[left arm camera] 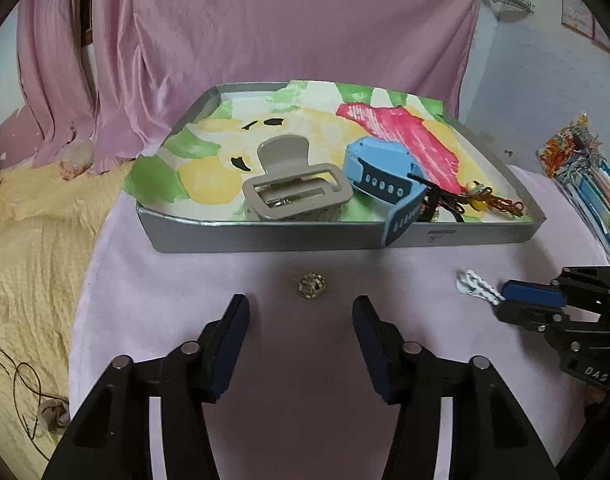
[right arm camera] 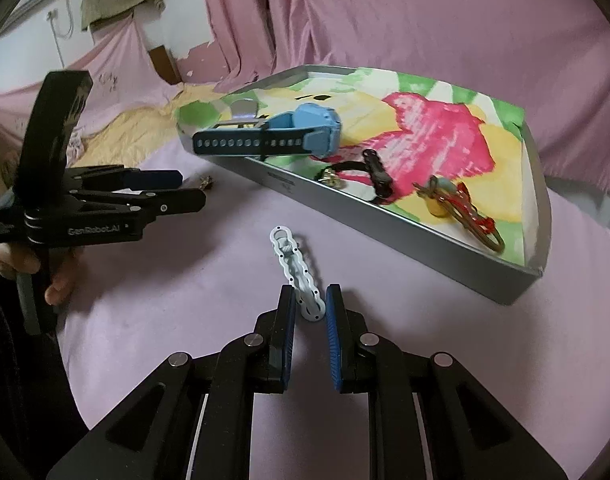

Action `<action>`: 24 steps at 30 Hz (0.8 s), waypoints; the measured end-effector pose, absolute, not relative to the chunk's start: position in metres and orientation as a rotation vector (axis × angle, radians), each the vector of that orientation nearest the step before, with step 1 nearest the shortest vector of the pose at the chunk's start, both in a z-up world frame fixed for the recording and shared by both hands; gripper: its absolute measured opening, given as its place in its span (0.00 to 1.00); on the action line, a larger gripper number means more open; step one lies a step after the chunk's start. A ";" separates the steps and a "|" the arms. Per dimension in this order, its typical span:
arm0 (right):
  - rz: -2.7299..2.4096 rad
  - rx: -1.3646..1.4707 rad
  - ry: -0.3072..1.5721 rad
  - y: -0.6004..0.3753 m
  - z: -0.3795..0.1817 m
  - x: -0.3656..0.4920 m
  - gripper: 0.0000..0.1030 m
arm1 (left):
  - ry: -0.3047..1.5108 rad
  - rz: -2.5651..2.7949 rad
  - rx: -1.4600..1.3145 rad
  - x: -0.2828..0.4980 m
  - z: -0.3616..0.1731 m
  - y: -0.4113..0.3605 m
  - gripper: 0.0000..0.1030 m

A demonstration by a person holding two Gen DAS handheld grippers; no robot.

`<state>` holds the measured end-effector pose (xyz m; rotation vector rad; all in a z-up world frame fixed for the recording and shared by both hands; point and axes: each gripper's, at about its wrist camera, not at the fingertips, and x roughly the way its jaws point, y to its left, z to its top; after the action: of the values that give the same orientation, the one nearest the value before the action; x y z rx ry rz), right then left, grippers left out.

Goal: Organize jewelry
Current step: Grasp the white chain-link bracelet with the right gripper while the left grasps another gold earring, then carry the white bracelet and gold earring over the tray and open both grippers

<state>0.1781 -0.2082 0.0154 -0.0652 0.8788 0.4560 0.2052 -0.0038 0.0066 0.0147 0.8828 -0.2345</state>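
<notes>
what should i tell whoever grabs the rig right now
Left gripper: open, empty, aimed at the small bead ring on the pink cloth.
Right gripper: open, fingers either side of the white hair clip's near end, not closed on it.
Done: beige claw clip, blue watch (strap hanging over the rim), black bracelet and yellow charm are in the grey tray.
Left: the ring and white clip go into the tray.

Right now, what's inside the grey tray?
Inside the grey tray, on a colourful painted sheet: a beige hair claw, a blue watch with its strap over the rim, a black clip and a yellow-and-red charm. Whatever lies under the claw is hidden.
</notes>
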 end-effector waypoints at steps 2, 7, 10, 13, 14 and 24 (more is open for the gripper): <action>0.457 -0.045 0.881 -0.211 0.014 0.180 0.13 | 0.884 -0.230 0.022 0.208 0.006 -0.005 0.43; 0.459 -0.038 0.883 -0.212 0.013 0.184 0.13 | 0.882 -0.213 0.051 0.213 0.006 -0.013 0.34; 0.460 -0.042 0.883 -0.211 0.013 0.184 0.13 | 0.878 -0.202 0.067 0.214 0.006 -0.015 0.25; 0.458 -0.046 0.883 -0.210 0.013 0.184 0.13 | 0.876 -0.210 0.065 0.213 0.007 -0.015 0.16; 0.458 -0.047 0.882 -0.210 0.013 0.184 0.13 | 0.876 -0.213 0.066 0.213 0.007 -0.015 0.16; 0.463 -0.036 0.884 -0.210 0.014 0.182 0.13 | 0.871 -0.245 0.032 0.204 0.008 -0.017 0.15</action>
<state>0.1822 -0.2098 0.0136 -0.0358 0.8845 0.4634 0.2036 -0.0173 0.0076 0.0315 0.8705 -0.2447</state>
